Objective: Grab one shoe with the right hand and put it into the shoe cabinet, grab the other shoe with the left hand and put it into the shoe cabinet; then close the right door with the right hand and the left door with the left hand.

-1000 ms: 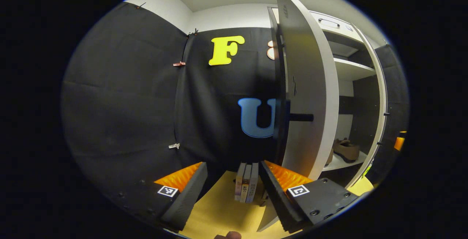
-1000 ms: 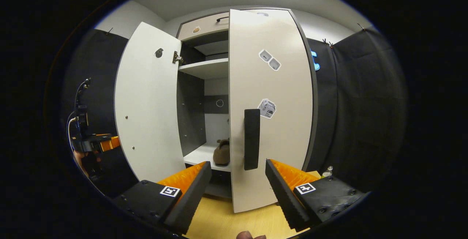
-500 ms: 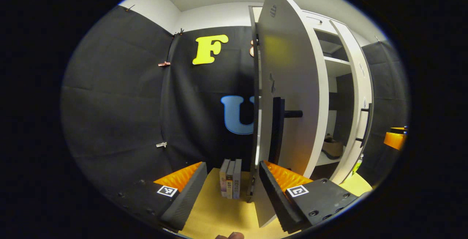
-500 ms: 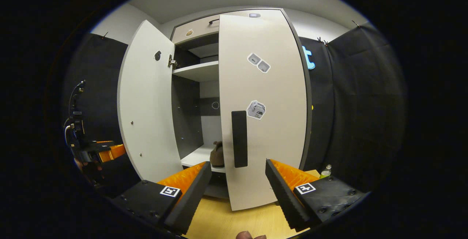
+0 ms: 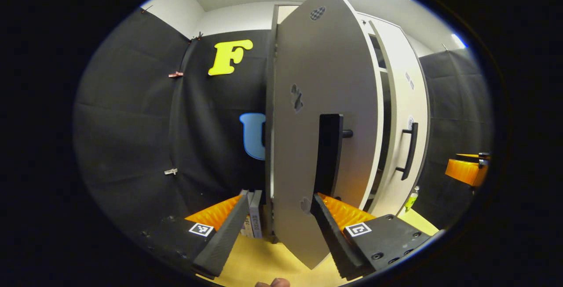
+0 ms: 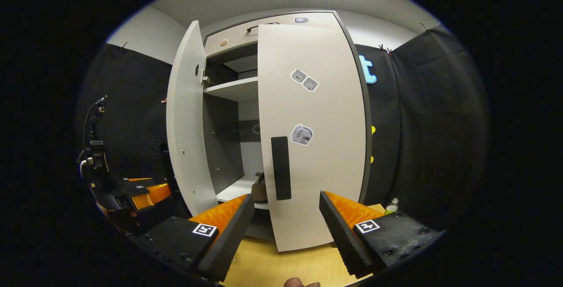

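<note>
left gripper: jaws spread wide, nothing clamped between them, pointing forward and level
right gripper: same deal, fingers well apart, not gripping anything
left gripper from the right gripper view: sits low at the far left, a hand just under it

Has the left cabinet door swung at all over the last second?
Yes. In the right gripper view the left door has swung toward closing: the open gap to the right door has narrowed against the fixed shelf.
</note>
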Demonstrator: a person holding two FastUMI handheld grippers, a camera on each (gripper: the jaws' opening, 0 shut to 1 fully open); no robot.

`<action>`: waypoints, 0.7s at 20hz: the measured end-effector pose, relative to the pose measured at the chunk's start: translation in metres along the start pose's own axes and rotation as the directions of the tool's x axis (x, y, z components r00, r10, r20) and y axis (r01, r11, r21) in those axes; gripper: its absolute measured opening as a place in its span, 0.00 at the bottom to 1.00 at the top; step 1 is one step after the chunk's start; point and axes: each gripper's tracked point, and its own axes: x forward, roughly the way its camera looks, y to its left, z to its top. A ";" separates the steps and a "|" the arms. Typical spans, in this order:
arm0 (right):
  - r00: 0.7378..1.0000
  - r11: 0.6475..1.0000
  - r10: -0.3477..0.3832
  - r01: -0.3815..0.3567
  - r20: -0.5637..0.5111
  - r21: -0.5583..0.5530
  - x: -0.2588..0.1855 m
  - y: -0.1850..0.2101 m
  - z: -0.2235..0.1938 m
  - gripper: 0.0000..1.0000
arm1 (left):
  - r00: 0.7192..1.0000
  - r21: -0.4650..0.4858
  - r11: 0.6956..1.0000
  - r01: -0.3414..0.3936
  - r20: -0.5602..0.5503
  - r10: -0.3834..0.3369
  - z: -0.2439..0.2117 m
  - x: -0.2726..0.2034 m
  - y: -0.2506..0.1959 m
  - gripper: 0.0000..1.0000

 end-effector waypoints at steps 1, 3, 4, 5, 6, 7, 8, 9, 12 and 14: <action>1.000 1.000 -0.003 0.003 -0.003 0.003 0.000 -0.002 -0.001 0.98 | 1.000 0.003 1.000 0.019 -0.005 -0.019 -0.001 0.000 -0.012 0.93; 1.000 1.000 -0.010 0.010 -0.002 0.006 0.000 -0.004 -0.001 0.98 | 0.998 0.014 0.998 0.063 -0.008 -0.062 -0.003 0.001 -0.033 0.91; 1.000 1.000 -0.013 0.013 0.000 0.007 -0.001 -0.005 0.000 0.98 | 0.997 0.020 0.997 0.078 -0.009 -0.078 -0.002 0.001 -0.043 0.91; 1.000 1.000 -0.018 0.018 0.002 0.008 -0.001 -0.007 0.000 0.98 | 0.996 0.026 0.995 0.094 -0.010 -0.094 -0.001 -0.001 -0.053 0.94; 1.000 1.000 -0.022 0.022 0.004 0.010 -0.002 -0.008 0.001 0.98 | 0.994 0.029 0.994 0.108 -0.010 -0.108 -0.001 -0.002 -0.062 0.91; 1.000 1.000 -0.028 0.028 0.005 0.011 -0.004 -0.010 0.000 0.98 | 0.993 0.033 0.992 0.121 -0.009 -0.120 0.000 -0.004 -0.070 0.91; 0.999 0.999 -0.032 0.032 0.006 0.013 -0.004 -0.012 0.001 0.98 | 0.991 0.033 0.991 0.131 -0.009 -0.130 0.000 -0.008 -0.078 0.92; 0.999 0.999 -0.036 0.036 0.005 0.015 -0.006 -0.013 0.001 0.98 | 0.990 0.032 0.990 0.139 -0.006 -0.139 0.001 -0.012 -0.084 0.92; 0.999 0.998 -0.050 0.050 0.007 0.026 -0.008 -0.018 0.001 0.98 | 0.988 0.031 0.987 0.157 0.002 -0.157 0.005 -0.021 -0.099 0.92; 0.998 0.998 -0.057 0.057 0.008 0.026 -0.010 -0.019 0.002 0.98 | 0.987 0.032 0.987 0.157 0.008 -0.158 0.010 -0.027 -0.102 0.96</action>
